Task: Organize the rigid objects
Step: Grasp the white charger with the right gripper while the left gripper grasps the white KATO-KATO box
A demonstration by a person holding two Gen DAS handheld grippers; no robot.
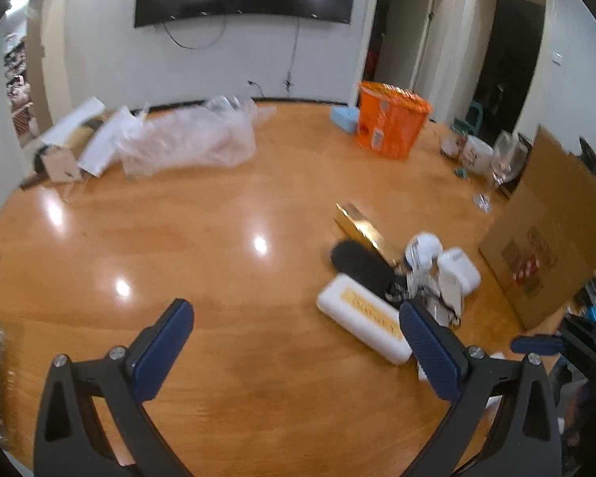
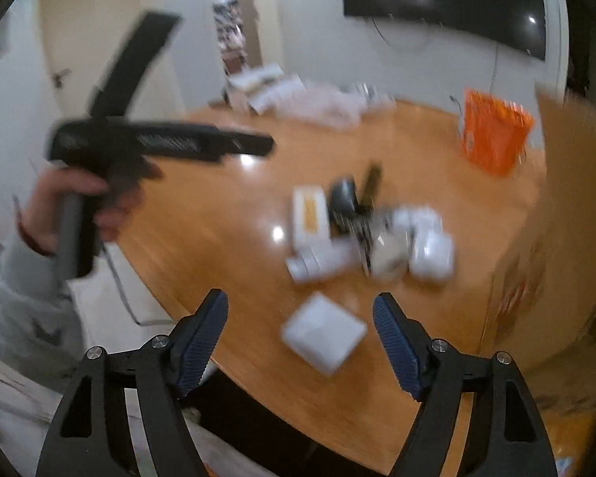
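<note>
A: Legible text?
B: None. The white case bears gold lettering, blurred, right of centre on the table. Left gripper: fingers apart, empty.
A: Right wrist view?
B: Right gripper: fingers apart, above a white box unseen leftward.

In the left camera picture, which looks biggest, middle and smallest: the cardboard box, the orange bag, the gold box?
1. cardboard box, though it is nearer the camera
2. orange bag, though it stands farther back
3. gold box
</note>
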